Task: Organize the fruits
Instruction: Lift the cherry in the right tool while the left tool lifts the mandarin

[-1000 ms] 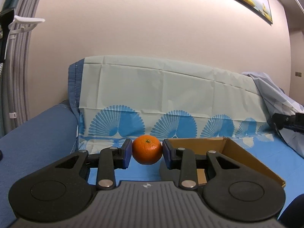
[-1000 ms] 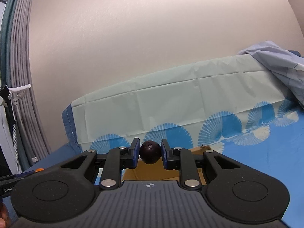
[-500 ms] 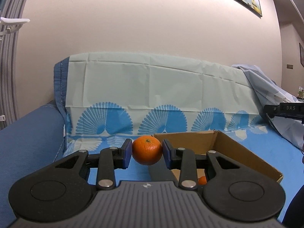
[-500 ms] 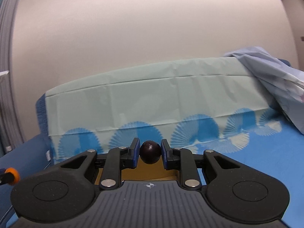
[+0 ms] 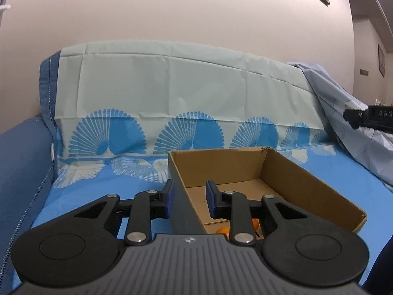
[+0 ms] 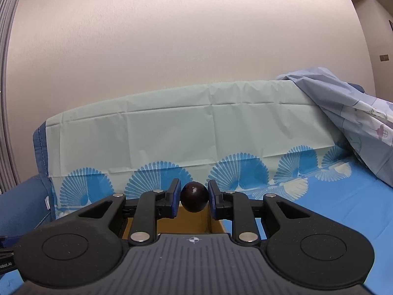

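Left gripper (image 5: 188, 198): empty; jaws closing with nothing between them, straddling the near-left wall of the cardboard box (image 5: 307, 186).
Oranges (image 5: 255, 223): on the box floor at 5 o'clock from the left fingertips, partly hidden behind the right finger; count unclear.
Right gripper (image 6: 194, 198): pinching 1 dark round fruit (image 6: 194, 196) between its blue pads.
Box, right wrist view (image 6: 186, 221): inner wall at 6 o'clock, directly beneath the held fruit.
Risk 1: the round fruit may slip from the flat pads, or bounce out if released from too high.
Risk 2: closing left fingers could catch the box wall and drag the box.
Risk 3: the 2 grippers may collide above the box.
Surface: patterned blue cloth (image 5: 110, 172); fruit landing outside would probably roll.
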The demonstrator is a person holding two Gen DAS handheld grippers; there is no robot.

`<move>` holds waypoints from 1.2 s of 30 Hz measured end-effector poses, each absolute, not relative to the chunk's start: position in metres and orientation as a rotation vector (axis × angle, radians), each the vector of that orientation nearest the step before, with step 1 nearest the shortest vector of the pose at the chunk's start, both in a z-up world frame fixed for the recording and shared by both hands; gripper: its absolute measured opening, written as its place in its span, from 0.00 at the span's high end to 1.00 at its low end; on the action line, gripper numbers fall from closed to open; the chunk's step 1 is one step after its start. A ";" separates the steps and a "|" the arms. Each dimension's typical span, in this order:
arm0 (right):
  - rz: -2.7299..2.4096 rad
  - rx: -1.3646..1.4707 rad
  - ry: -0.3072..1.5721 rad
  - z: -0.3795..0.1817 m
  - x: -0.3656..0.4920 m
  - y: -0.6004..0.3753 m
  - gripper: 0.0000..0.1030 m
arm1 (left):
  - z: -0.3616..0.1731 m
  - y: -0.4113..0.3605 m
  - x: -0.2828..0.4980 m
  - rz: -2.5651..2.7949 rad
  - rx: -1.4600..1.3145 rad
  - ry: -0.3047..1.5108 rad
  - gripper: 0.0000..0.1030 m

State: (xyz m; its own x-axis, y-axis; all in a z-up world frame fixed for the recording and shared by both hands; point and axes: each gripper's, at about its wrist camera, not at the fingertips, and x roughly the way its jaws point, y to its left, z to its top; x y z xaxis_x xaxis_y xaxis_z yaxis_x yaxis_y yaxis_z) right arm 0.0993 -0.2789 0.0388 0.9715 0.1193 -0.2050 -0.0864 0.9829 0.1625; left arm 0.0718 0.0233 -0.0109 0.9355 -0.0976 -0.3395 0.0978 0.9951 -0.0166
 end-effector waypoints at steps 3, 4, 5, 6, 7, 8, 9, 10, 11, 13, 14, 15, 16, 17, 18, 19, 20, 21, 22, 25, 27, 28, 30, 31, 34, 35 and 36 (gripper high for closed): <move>0.097 0.158 0.224 0.037 0.103 -0.281 0.76 | -0.013 0.038 0.084 -0.059 -0.076 0.378 0.71; 0.096 0.159 0.225 0.037 0.103 -0.281 0.76 | -0.014 0.049 0.090 -0.034 -0.124 0.400 0.71; 0.095 0.160 0.226 0.036 0.104 -0.282 0.76 | -0.015 0.063 0.097 -0.017 -0.194 0.434 0.71; 0.091 0.161 0.228 0.036 0.105 -0.282 0.76 | -0.018 0.079 0.103 -0.010 -0.281 0.478 0.71; 0.090 0.166 0.230 0.036 0.106 -0.282 0.76 | -0.023 0.094 0.109 0.003 -0.371 0.520 0.71; 0.090 0.175 0.230 0.036 0.106 -0.282 0.76 | -0.026 0.106 0.112 0.022 -0.430 0.538 0.71; 0.090 0.185 0.228 0.035 0.106 -0.283 0.76 | -0.027 0.113 0.114 0.037 -0.464 0.545 0.71; 0.092 0.198 0.227 0.035 0.106 -0.283 0.76 | -0.027 0.117 0.115 0.039 -0.478 0.547 0.71; 0.094 0.209 0.225 0.035 0.106 -0.283 0.76 | -0.027 0.117 0.115 0.035 -0.477 0.553 0.71; 0.100 0.219 0.220 0.035 0.106 -0.283 0.76 | -0.024 0.109 0.110 0.033 -0.436 0.622 0.69; 0.103 0.215 0.219 0.034 0.106 -0.281 0.76 | -0.023 0.105 0.103 0.033 -0.420 0.708 0.65; 0.106 0.205 0.218 0.034 0.106 -0.279 0.76 | -0.027 0.100 0.093 0.031 -0.425 0.816 0.59; 0.111 0.189 0.215 0.034 0.106 -0.277 0.76 | -0.038 0.091 0.074 0.035 -0.429 0.941 0.37; 0.118 0.171 0.209 0.034 0.105 -0.276 0.76 | -0.048 0.079 0.057 0.063 -0.385 1.023 0.35; 0.125 0.157 0.201 0.035 0.104 -0.275 0.76 | -0.055 0.053 0.034 0.050 -0.231 1.029 0.30; 0.129 0.149 0.192 0.035 0.102 -0.276 0.76 | -0.068 0.027 0.013 0.032 -0.112 1.043 0.15; 0.130 0.150 0.184 0.036 0.101 -0.278 0.76 | -0.085 0.010 0.000 -0.007 -0.091 1.092 0.17; 0.130 0.165 0.175 0.037 0.100 -0.281 0.76 | -0.105 -0.001 -0.008 -0.031 -0.113 1.159 0.19; 0.130 0.196 0.169 0.037 0.099 -0.287 0.76 | -0.127 -0.012 -0.016 -0.041 -0.124 1.209 0.37; 0.131 0.304 0.163 0.037 0.095 -0.303 0.76 | -0.173 -0.039 -0.031 -0.040 0.013 1.250 1.00; 0.131 0.337 0.160 0.036 0.094 -0.311 0.76 | -0.183 -0.041 -0.038 -0.097 0.039 1.231 1.00; 0.132 0.339 0.159 0.036 0.093 -0.314 0.76 | -0.179 -0.036 -0.037 -0.111 0.018 1.222 1.00; 0.132 0.331 0.160 0.035 0.093 -0.319 0.76 | -0.162 -0.024 -0.031 -0.135 -0.007 1.188 1.00; 0.133 0.326 0.158 0.035 0.091 -0.323 0.76 | -0.152 -0.017 -0.028 -0.167 -0.012 1.167 1.00; 0.127 0.319 0.157 0.034 0.088 -0.335 0.76 | -0.128 -0.004 -0.024 -0.289 -0.005 1.118 0.99; 0.120 0.314 0.164 0.033 0.089 -0.339 0.76 | -0.125 -0.004 -0.025 -0.336 0.022 1.110 0.96; 0.109 0.303 0.176 0.033 0.091 -0.341 0.76 | -0.123 -0.007 -0.027 -0.392 0.070 1.100 0.95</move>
State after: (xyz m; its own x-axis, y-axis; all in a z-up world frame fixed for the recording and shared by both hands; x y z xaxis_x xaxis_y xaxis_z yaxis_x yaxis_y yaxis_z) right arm 0.0905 -0.3413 0.0329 0.9788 0.1331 -0.1559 -0.0803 0.9487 0.3059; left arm -0.0266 -0.0067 -0.1230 0.3922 -0.2743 -0.8780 0.3425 0.9294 -0.1373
